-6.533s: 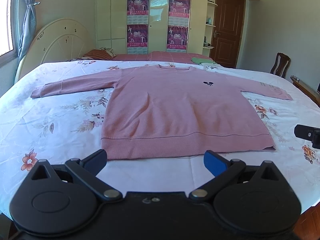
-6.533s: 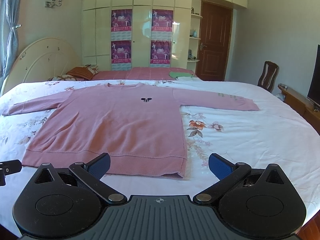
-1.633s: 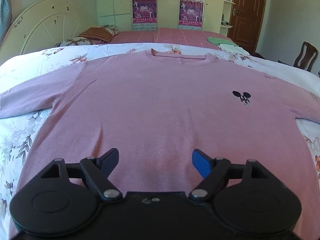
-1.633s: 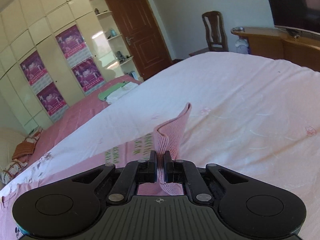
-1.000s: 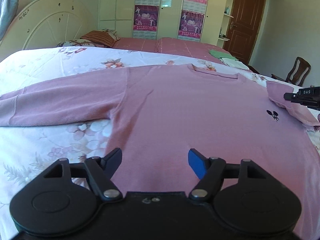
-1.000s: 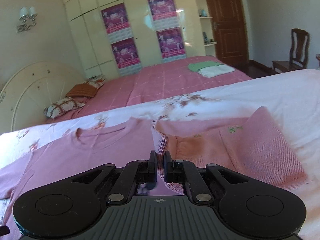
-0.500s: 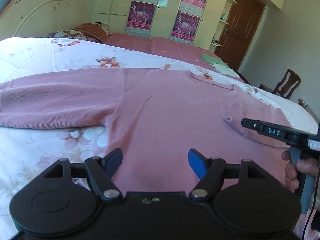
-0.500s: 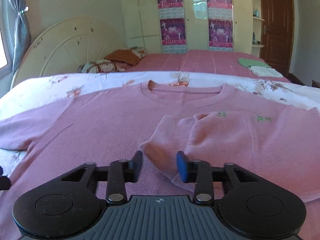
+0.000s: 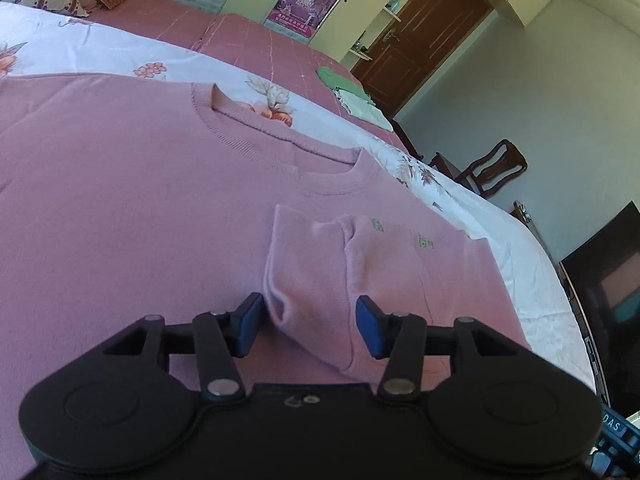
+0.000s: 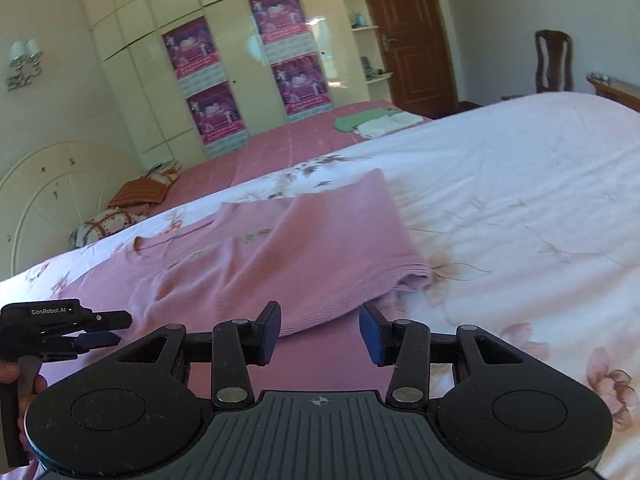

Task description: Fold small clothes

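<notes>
one pink knit sweater (image 9: 120, 208) lies flat on the floral bedspread (image 10: 520, 208), its one folded-in sleeve (image 9: 320, 272) with ribbed cuff lying across the chest. the left gripper (image 9: 308, 322), tilted down over it, is closing its two blue-padded fingers (image 9: 248, 320) around the cuff, not yet pressing. the right gripper (image 10: 320, 332) hovers above the sweater's side, fingers spread, holding nothing.
</notes>
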Available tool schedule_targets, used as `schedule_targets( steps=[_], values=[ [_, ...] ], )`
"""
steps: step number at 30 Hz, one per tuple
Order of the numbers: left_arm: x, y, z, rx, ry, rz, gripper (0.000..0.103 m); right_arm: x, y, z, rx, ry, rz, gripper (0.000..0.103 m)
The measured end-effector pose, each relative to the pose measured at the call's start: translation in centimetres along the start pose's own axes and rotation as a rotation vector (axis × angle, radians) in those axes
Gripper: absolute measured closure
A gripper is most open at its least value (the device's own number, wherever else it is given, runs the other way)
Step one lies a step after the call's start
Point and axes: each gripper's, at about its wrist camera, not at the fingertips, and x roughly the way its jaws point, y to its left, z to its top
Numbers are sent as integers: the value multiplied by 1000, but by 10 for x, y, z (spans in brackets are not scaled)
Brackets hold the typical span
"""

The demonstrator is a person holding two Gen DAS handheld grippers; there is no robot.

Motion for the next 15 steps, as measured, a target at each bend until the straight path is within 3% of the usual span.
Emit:
schedule_targets(
  steps=[1, 6, 8, 9, 11, 15],
  values=[
    [3, -5, 3, 22, -1, -2, 99, -3, -10, 2, 42, -4, -6, 59],
    [-54, -30, 7, 159, -287, 27, 97, -3, -51, 10, 222, -8, -13, 59],
    [-70, -26, 4, 199, -362, 96, 97, -3, -62, 12, 292, -10, 31, 59],
    [-69, -20, 1, 207, -351, 122, 97, -1, -66, 13, 323, -9, 51, 58],
    [-50, -2, 2, 170, -244, 155, 97, 3, -77, 13, 419, 2, 123, 58],
    [-43, 10, -4, 135, -226, 155, 97, 13, -90, 11, 582, 37, 230, 58]
  ],
)
